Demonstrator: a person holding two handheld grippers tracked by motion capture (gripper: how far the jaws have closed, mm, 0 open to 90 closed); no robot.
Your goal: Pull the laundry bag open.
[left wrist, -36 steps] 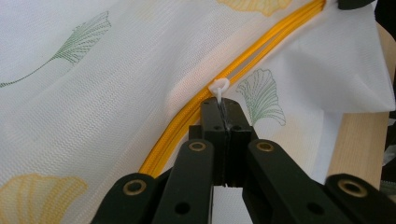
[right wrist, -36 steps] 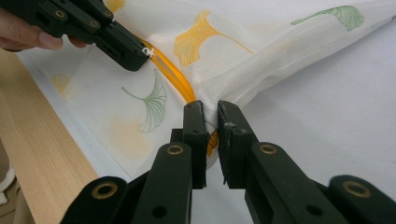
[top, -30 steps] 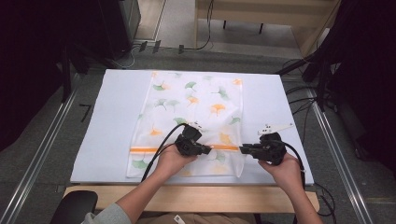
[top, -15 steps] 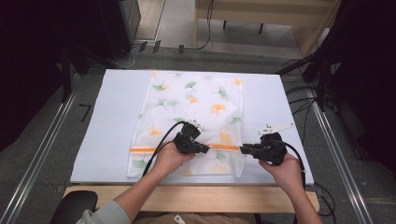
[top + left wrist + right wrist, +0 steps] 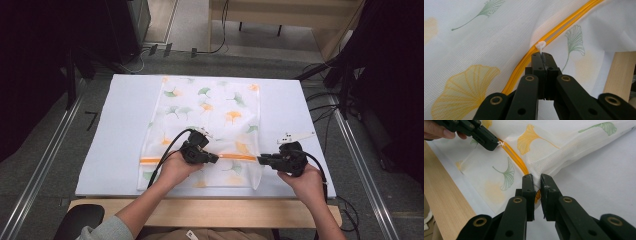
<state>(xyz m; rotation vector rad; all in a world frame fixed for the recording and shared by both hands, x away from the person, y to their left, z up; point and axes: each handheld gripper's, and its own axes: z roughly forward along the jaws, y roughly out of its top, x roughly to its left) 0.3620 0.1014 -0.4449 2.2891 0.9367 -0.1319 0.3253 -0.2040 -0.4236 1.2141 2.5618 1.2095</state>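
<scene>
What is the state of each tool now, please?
Left tool: closed on the white zipper pull.
Right tool: closed on the mesh bag's edge at the zipper end.

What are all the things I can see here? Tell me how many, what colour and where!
Mesh laundry bag: one, white with green and orange ginkgo leaves, flat on the table's middle.
Zipper: one, orange, across the bag's near end.
Zipper pull: one, white, midway along the zipper.
Table cover: one, white, under the bag.
Table edge: one, light wood, nearest the person.
Cables: several, black, on the floor right of the table.
Left tongs: one, black, shut on the zipper pull.
Right tongs: one, black, shut on the bag's right edge at the zipper's end.
</scene>
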